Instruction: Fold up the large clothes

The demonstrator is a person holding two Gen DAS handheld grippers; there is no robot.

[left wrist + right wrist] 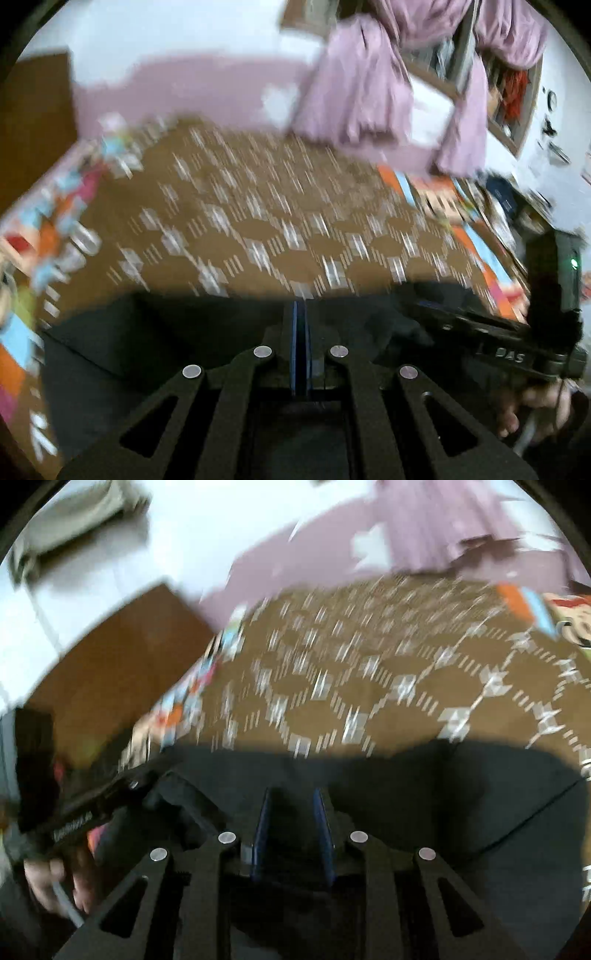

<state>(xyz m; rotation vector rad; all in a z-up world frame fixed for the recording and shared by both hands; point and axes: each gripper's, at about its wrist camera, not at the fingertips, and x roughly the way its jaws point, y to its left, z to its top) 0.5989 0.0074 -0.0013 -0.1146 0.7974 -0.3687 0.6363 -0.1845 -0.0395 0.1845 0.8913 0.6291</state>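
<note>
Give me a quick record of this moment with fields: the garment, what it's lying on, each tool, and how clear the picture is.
garment: dark cloth, spread along the near edge of the cover
surface: brown patterned cover over a colourful sheet
left tool: left tool, blue pads pressed together, dark cloth around them; a pinch is likely but not sure
right tool: right tool, pads apart, open over the dark cloth
background: purple curtain by a window
image quality: both views smeared by motion

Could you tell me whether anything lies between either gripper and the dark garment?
Nothing visible does: the dark garment lies directly at the right gripper and the left gripper, on the brown patterned bedspread.
</note>
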